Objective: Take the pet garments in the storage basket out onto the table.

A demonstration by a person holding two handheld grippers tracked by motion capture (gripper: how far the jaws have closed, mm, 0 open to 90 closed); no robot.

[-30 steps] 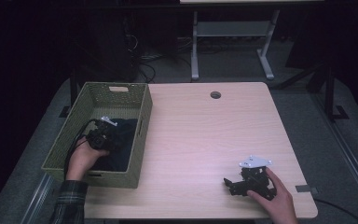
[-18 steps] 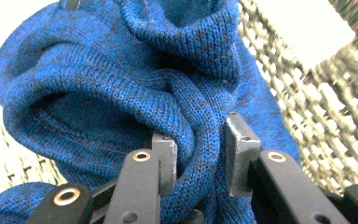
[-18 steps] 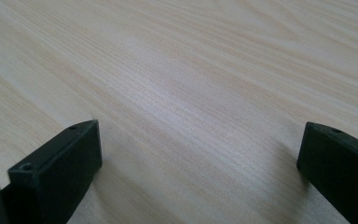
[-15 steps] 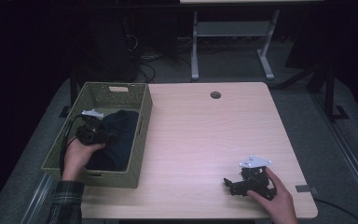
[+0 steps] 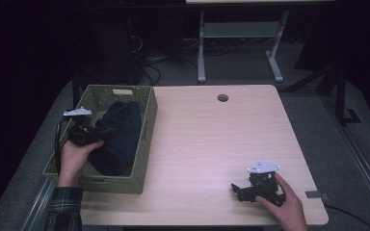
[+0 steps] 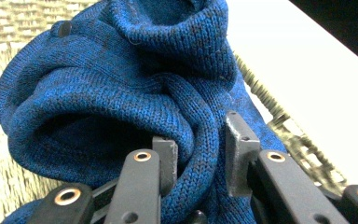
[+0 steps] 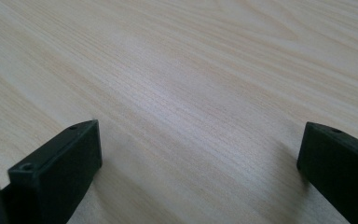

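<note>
A dark blue knitted garment is lying bunched up inside a green woven basket at the left side of a pale wooden table. In the left gripper view the garment is showing a fine ribbed knit, deep blue flecked with darker thread, rolled into thick rounded folds, with one small dark button near its upper left edge. The basket's weave is showing behind and beside it.

The left gripper, held in the person's left hand over the basket, is clenching a fold of the garment. Seen close up, the left gripper is pinching a thick roll of knit between its two grey pads, which are pressing into the fabric from both sides.

The right gripper is sitting on the table near its front right corner, with the person's right hand resting on it. In its own view the right gripper is showing its black jaws spread wide apart, with bare wood grain between them and nothing in their grasp.
</note>
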